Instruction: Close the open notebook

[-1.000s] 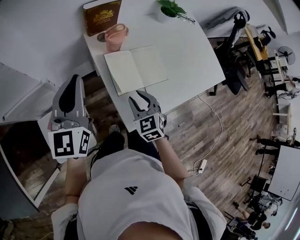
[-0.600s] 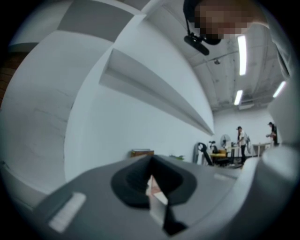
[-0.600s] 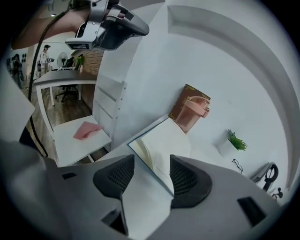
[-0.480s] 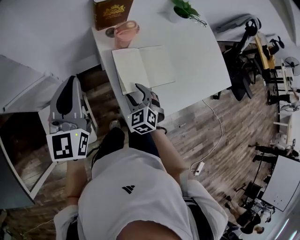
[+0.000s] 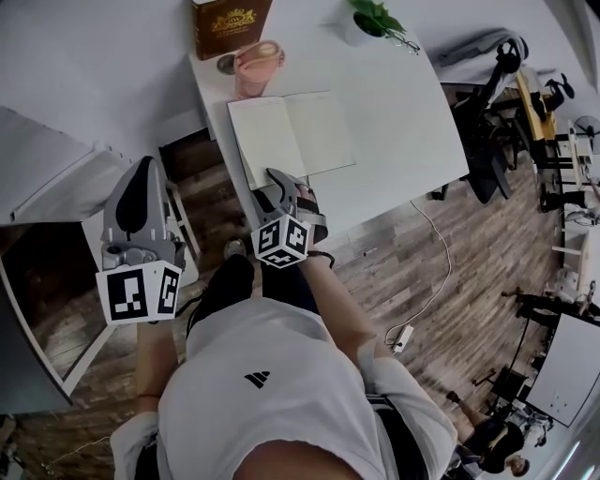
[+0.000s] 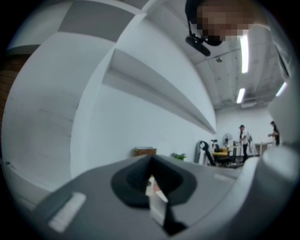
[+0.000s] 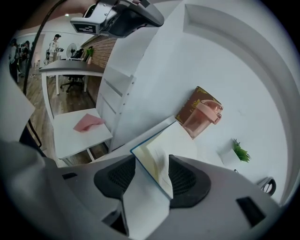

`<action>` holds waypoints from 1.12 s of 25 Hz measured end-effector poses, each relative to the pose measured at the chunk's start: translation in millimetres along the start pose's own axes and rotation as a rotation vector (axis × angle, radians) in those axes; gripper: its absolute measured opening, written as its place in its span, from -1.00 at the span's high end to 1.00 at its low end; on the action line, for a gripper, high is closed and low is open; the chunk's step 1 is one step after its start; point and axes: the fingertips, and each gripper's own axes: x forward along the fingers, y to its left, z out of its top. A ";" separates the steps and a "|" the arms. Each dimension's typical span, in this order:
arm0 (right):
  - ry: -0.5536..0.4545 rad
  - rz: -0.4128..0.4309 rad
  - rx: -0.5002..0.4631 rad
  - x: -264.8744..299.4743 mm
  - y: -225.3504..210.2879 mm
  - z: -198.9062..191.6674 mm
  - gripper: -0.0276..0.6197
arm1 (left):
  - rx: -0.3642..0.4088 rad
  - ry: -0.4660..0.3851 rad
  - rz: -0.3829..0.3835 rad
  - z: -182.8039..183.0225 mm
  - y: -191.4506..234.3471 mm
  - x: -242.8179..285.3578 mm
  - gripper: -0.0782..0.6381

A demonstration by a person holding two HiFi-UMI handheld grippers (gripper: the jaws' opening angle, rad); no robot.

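The open notebook (image 5: 291, 136) lies flat on the white table (image 5: 403, 122), blank pages up. My right gripper (image 5: 279, 184) points down at its near left corner. In the right gripper view that blue-edged corner (image 7: 157, 161) stands between the pads of the right gripper (image 7: 152, 177), with room on both sides. Its jaws have just been opening wide, then closing a little, and the pads do not press on the corner. My left gripper (image 5: 142, 178) hangs off the table's left side beside a white shelf unit, jaws together on nothing, as the left gripper (image 6: 151, 185) view shows.
A pink cup (image 5: 258, 64) and a brown book (image 5: 230, 23) stand behind the notebook, and a small potted plant (image 5: 370, 19) sits at the far edge. A low white stool with a pink cloth (image 7: 88, 123) is left of the table. Office chairs (image 5: 492, 94) stand to the right.
My right gripper has dropped and moved forward to the notebook's near left corner, rolling as it went, and its jaws now stand wider. The left gripper has barely shifted.
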 end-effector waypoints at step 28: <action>-0.175 -0.284 0.329 -77.8 -103.6 -5.0 0.94 | -0.001 -0.039 -0.080 14.7 -45.5 17.4 0.76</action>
